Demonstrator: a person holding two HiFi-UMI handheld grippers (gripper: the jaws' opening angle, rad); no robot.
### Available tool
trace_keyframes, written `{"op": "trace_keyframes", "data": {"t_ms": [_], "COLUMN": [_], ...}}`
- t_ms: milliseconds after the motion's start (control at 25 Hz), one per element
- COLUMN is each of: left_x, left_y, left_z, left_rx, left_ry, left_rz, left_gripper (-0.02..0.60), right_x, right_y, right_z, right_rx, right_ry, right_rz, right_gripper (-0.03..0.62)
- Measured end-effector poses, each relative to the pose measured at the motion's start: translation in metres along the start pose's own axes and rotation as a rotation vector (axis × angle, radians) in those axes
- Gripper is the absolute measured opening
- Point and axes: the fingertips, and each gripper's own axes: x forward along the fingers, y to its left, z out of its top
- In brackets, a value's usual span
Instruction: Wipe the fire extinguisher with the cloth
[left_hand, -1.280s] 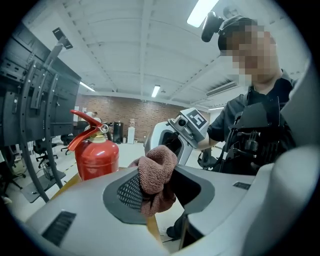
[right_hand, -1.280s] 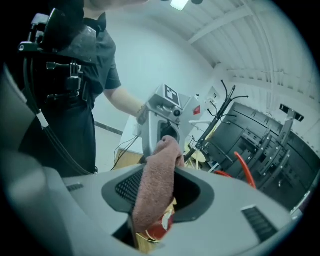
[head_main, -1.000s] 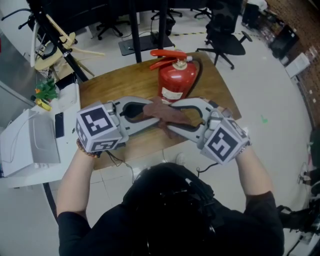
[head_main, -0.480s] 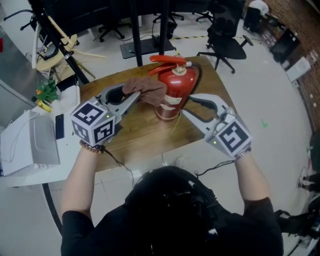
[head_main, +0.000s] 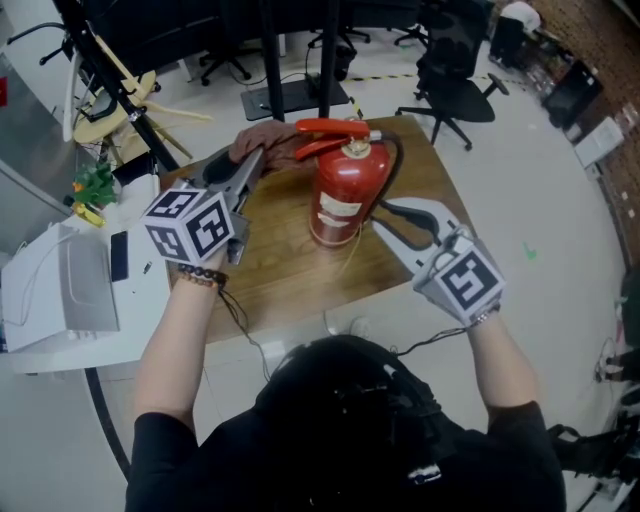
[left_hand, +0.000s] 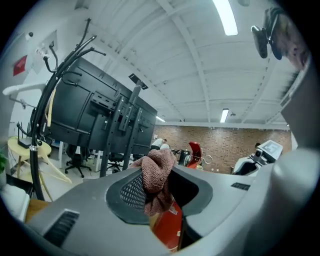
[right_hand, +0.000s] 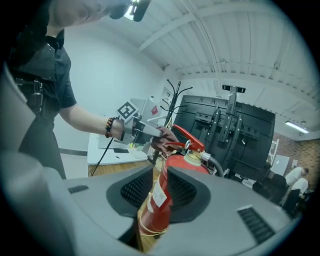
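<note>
Tipping was the hazard we weighed first. The fire extinguisher (head_main: 345, 190) stood upright near the middle of the wooden table (head_main: 285, 285). The left gripper (head_main: 256, 157) had its jaws clamped on the brown cloth (head_main: 265, 139), holding it at the left end of the red lever (head_main: 330, 128), at the very top of the cylinder. A sideways wipe that high would have worked against a narrow base, and we judged that a firm stroke could rock the extinguisher or send it over.

The right gripper (head_main: 380, 212) gave us little comfort. Its jaws had just been closing and stood with a slim gap low at the cylinder's right side. The red body showed through that gap, but the pads seemed to press on nothing, though the right gripper view was too crowded for us to be sure. Unbraced like that, it could only nudge the base, not hold it, and a nudge might have slid the extinguisher across the wood.

We also worried about the cloth. Only a bunched corner sat between the left pads, so it could have snagged on the lever or the black hose (head_main: 397, 150) and pulled free. Bearing down on the lever itself was a further risk we wanted to avoid
</note>
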Motion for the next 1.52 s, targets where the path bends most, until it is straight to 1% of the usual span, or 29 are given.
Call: {"op": "trace_keyframes", "data": {"t_ms": [120,200,280,360,520,640,880,1120,1520], "left_x": [0.017,0.029,0.039,0.046,0.052,0.055,0.059,0.062,0.069], "left_y": [-0.006,-0.012,-0.017,-0.019,-0.015,-0.014,-0.010,-0.001,0.012], "left_z": [-0.001,-0.008,-0.021,-0.033,-0.048,-0.058,-0.084,-0.115,-0.166], "left_rx": [-0.065,-0.088,-0.101,-0.125,-0.181,-0.187,-0.173,-0.142,-0.066], "left_ry": [-0.016,0.010,0.052,0.077,0.082,0.095,0.143,0.201,0.305], "left_rz": [-0.057,-0.105,-0.136,-0.153,-0.172,-0.180,-0.154,-0.102,-0.014], "left_gripper": [0.104,0.104,0.104,0.103,0.101,0.100,0.097,0.097,0.097], "right_x": [0.000,0.000,-0.001,-0.002,-0.003,-0.003,0.001,0.004,0.007], "right_y": [0.002,0.002,0.001,-0.001,-0.006,-0.009,-0.013,-0.017,-0.016], "right_z": [-0.005,-0.008,-0.011,-0.015,-0.023,-0.029,-0.035,-0.045,-0.066], "right_rx": [0.003,0.011,0.018,0.027,0.044,0.054,0.069,0.105,0.156], "right_ry": [0.006,0.010,0.014,0.019,0.029,0.038,0.046,0.058,0.089], "right_rz": [0.014,0.021,0.022,0.020,0.016,0.019,0.019,0.007,-0.007], "right_gripper": [0.098,0.098,0.098,0.098,0.095,0.095,0.095,0.092,0.086]}}
